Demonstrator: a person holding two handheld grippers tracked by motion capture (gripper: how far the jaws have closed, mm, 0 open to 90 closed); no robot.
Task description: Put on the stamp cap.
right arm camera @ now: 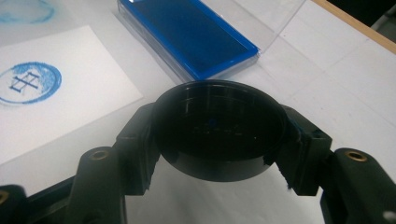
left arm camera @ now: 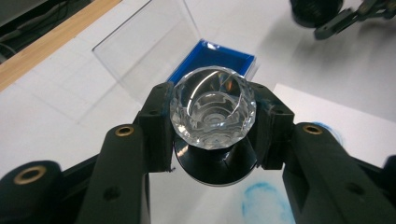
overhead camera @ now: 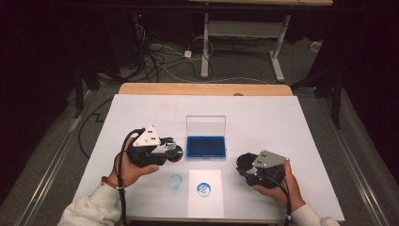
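My left gripper point(overhead camera: 172, 152) point(left arm camera: 214, 135) is shut on a stamp point(left arm camera: 212, 112) with a faceted clear knob and a round black base, held left of the ink pad point(overhead camera: 205, 146). The pad is blue and lies in a clear case with its lid point(overhead camera: 205, 125) standing open. My right gripper point(overhead camera: 244, 165) point(right arm camera: 219, 151) is shut on a round black cap point(right arm camera: 219, 130), hollow side up, to the right of a white paper point(overhead camera: 214, 205). The paper bears a round blue print point(overhead camera: 203, 189) point(right arm camera: 29, 83).
A blue ink smudge point(overhead camera: 175, 181) point(left arm camera: 261, 200) marks the white table cover left of the paper. The wooden table edge point(overhead camera: 204, 89) runs along the far side. Beyond it, cables and another desk's legs point(overhead camera: 205, 47) stand on the floor.
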